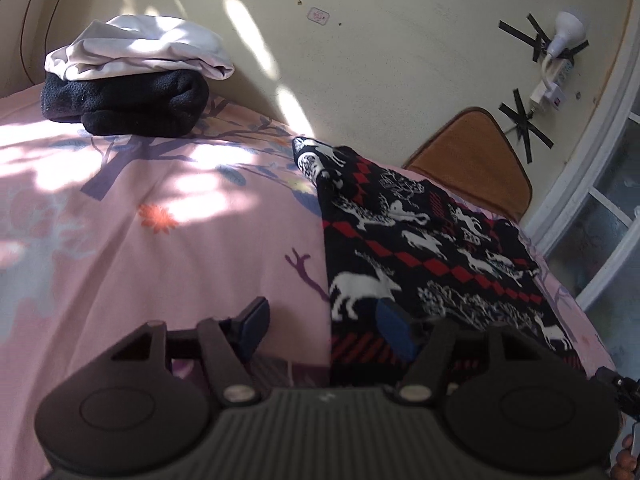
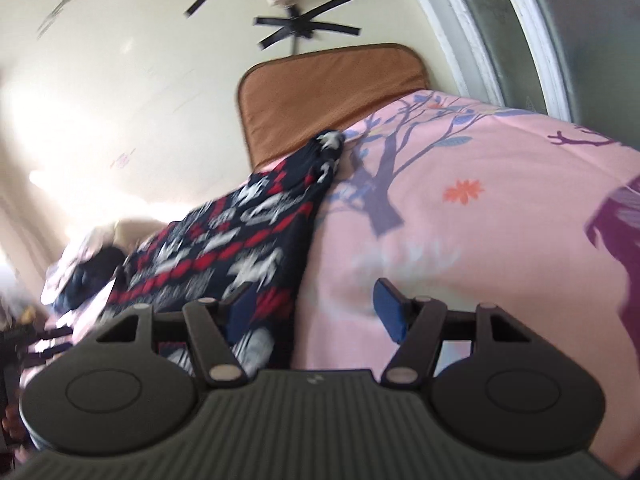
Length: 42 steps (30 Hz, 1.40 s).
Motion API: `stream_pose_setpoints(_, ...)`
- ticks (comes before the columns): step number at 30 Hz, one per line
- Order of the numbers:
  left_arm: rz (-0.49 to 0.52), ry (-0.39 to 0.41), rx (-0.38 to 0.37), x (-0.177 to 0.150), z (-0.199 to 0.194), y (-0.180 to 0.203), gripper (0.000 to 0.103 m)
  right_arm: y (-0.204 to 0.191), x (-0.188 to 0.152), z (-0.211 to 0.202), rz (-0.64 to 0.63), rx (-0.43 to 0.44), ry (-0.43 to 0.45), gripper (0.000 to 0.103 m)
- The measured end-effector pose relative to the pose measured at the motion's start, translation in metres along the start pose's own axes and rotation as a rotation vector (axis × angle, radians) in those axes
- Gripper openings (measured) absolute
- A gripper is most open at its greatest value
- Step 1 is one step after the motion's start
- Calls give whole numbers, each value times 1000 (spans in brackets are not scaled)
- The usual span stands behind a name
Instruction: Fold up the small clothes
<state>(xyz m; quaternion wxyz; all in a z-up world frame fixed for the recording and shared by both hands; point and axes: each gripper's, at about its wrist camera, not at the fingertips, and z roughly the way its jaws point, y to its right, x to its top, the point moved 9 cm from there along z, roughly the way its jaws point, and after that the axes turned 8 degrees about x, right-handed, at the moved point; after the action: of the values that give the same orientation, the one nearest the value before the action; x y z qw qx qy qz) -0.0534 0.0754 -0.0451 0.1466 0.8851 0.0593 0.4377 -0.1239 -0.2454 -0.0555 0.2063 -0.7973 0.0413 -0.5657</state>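
A dark garment with white animal and red diamond patterns (image 1: 424, 248) lies flat on the pink bedsheet (image 1: 160, 240). My left gripper (image 1: 324, 328) is open and empty, straddling the garment's near left edge. In the right wrist view the same garment (image 2: 240, 240) lies left of centre. My right gripper (image 2: 316, 312) is open and empty at the garment's near right edge, its left finger over the cloth and its right finger over the pink sheet (image 2: 460, 260).
A folded stack, a white garment (image 1: 140, 48) on a black one (image 1: 128, 104), sits at the far left of the bed. A brown cushion (image 1: 472, 156) leans on the wall behind the garment. A window frame (image 1: 600, 184) stands at the right.
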Motion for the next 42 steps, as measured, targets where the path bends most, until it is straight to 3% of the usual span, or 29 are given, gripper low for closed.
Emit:
stream_pose_setpoints(4, 110, -6, -67, -44, -47, 12, 61, -23, -34, -33, -6, 105, -90, 67)
stream_pose_setpoints(6, 116, -33, -94, -58, -64, 14, 58, -31, -42, -41, -35, 138, -156, 60)
stream_pose_setpoints(8, 90, -90, -129, -68, -78, 17, 55, -35, -49, -44, -30, 145, -216, 41)
stream_pose_setpoints(10, 45, -158, -175, -75, -83, 21, 44, -35, -53, -45, -9, 134, -229, 38)
stream_pose_setpoints(11, 24, -175, -177, -77, -83, 21, 34, -31, -56, -48, 5, 146, -234, 25)
stream_pose_setpoints(12, 5, -191, -175, -78, -82, 22, 12, -32, -58, -48, 19, 146, -240, 8)
stream_pose_setpoints(14, -36, -228, -196, -81, -79, 25, 10, -31, -58, -50, 40, 153, -237, 8)
stream_pose_setpoints(16, -59, -218, -224, -75, -81, 30, 10, -32, -40, -59, 30, 159, -165, 7)
stream_pose_setpoints(19, -70, -160, -269, -56, -93, 41, 10, -23, 1, -70, 38, 125, -32, 7)
stream_pose_setpoints(22, -77, -112, -296, -41, -103, 49, 10, -12, 13, -73, 45, 78, -8, 7)
stream_pose_setpoints(26, -131, -107, -331, -21, -100, 50, 10, -17, 15, -67, 65, 139, -13, 8)
stream_pose_setpoints(31, -277, -99, -369, 22, -76, 42, 10, -44, 52, -36, 84, 243, 15, 8)
stream_pose_setpoints(34, -344, -72, -347, 54, -52, 32, 10, -44, 83, -2, 118, 245, 11, 8)
stream_pose_setpoints(37, -360, -54, -254, 93, -2, 24, 11, -27, 113, 53, 200, 145, 0, 10)
stream_pose_setpoints(39, -345, -54, -144, 109, 37, 18, 17, -6, 128, 95, 204, 40, 3, 25)
stream_pose_setpoints(40, -348, -76, -85, 109, 50, 12, 17, 7, 131, 109, 173, -43, -7, 46)
stream_pose_setpoints(41, -358, -101, -54, 105, 57, 6, 17, 18, 130, 114, 161, -112, -19, 50)
stream_pose_setpoints(42, -352, -113, -83, 101, 57, 0, 22, 24, 127, 113, 169, -112, -21, 50)
